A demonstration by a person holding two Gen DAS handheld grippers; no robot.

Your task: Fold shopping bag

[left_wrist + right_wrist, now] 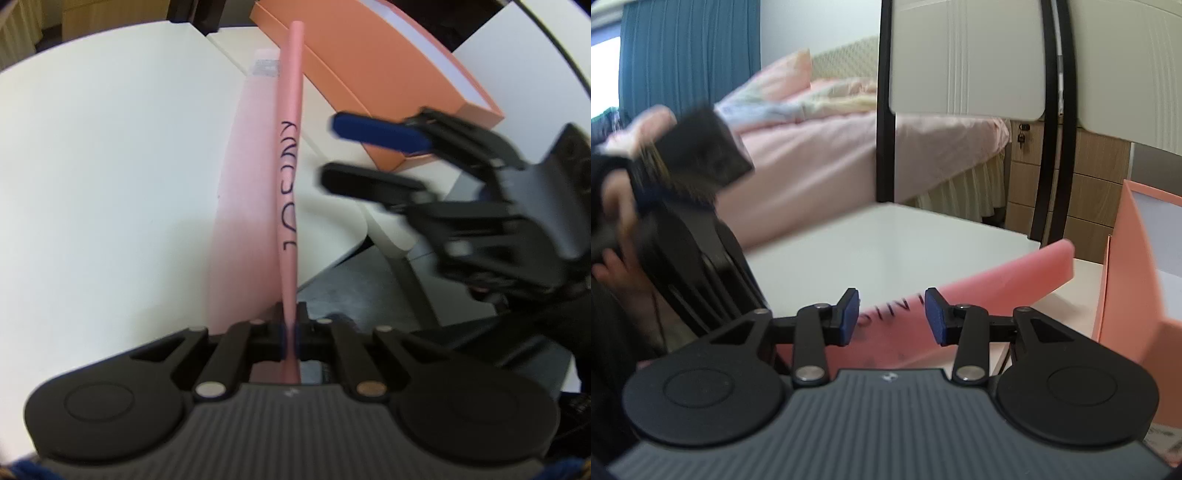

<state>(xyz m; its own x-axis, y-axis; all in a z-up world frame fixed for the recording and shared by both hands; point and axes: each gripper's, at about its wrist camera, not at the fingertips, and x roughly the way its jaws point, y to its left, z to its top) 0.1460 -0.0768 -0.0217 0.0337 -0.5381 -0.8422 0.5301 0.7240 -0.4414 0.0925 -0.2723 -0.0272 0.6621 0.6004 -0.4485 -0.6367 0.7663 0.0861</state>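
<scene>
Since the left gripper (290, 338) already has its jaws pinched tight on the near edge of the pink shopping bag (290, 155), everything hinges on how that bag runs from there. In the left wrist view it stands on edge over the white table (110, 147), long axis straight out toward 12 o'clock, printed side facing 3 o'clock. That's where the right gripper (327, 153) hangs, jaws spread with nothing between them, tips pointing at the bag's face from just beside it, not touching. From the right wrist view the bag (997, 280) slants from 6 up toward 2 o'clock, past the open jaws. My guess: the right one is best placed to catch the free panel. The orange box (369, 74) sits behind at 1 o'clock.
</scene>
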